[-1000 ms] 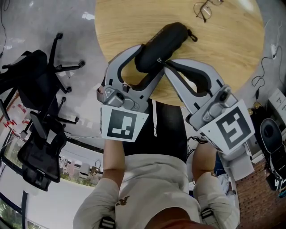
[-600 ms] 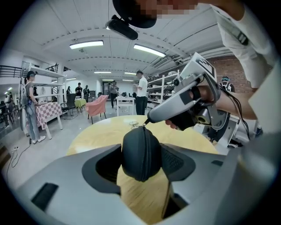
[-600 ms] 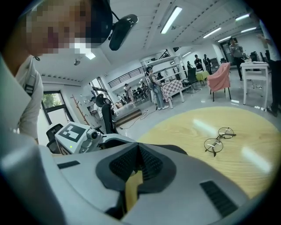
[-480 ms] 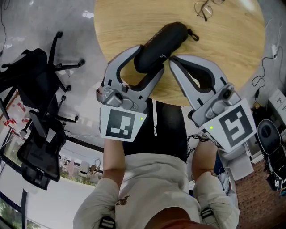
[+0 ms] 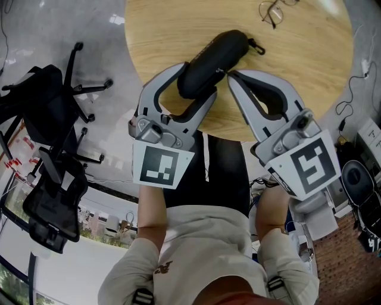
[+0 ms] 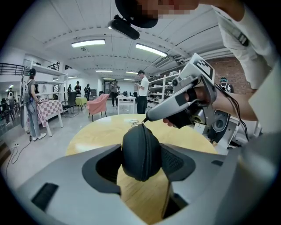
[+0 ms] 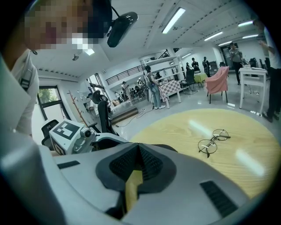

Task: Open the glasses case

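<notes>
Grip matters now: left gripper (image 5: 199,78) hugs the black case (image 5: 229,47) tight, while right gripper (image 5: 230,75), pinched shut with the zipper (image 6: 146,153) at its tips, should pull slowly.

One glasses case (image 5: 213,62); one pair of glasses (image 5: 272,12); one round worktop (image 5: 297,65); two tongs: left tongs (image 5: 199,77), right tongs (image 5: 231,75); two marker cubes (image 5: 161,168), one per tongs; two black office chairs (image 5: 50,107); one pink armchair (image 6: 97,105)
</notes>
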A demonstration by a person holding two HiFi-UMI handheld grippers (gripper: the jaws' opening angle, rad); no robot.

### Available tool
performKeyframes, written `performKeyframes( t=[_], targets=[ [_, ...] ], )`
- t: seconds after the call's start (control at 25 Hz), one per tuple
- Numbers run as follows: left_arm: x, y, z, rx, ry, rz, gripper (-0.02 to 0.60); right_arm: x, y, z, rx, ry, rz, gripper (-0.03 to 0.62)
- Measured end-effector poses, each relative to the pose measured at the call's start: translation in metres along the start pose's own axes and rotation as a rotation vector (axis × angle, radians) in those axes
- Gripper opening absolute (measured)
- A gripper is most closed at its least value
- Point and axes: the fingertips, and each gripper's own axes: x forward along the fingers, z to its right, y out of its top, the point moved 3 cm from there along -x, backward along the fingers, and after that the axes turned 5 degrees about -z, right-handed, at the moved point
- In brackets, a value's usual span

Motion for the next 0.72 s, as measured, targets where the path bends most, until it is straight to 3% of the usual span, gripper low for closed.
performKeyframes(
  t=[0.72],
  targets=[
    [-0.001, -0.005, 0.001, -0.028, 0.0, -0.002, 0.279, 0.0, -0.002, 0.022, 0.002, -0.07, -0.015, 0.019]
  ],
)
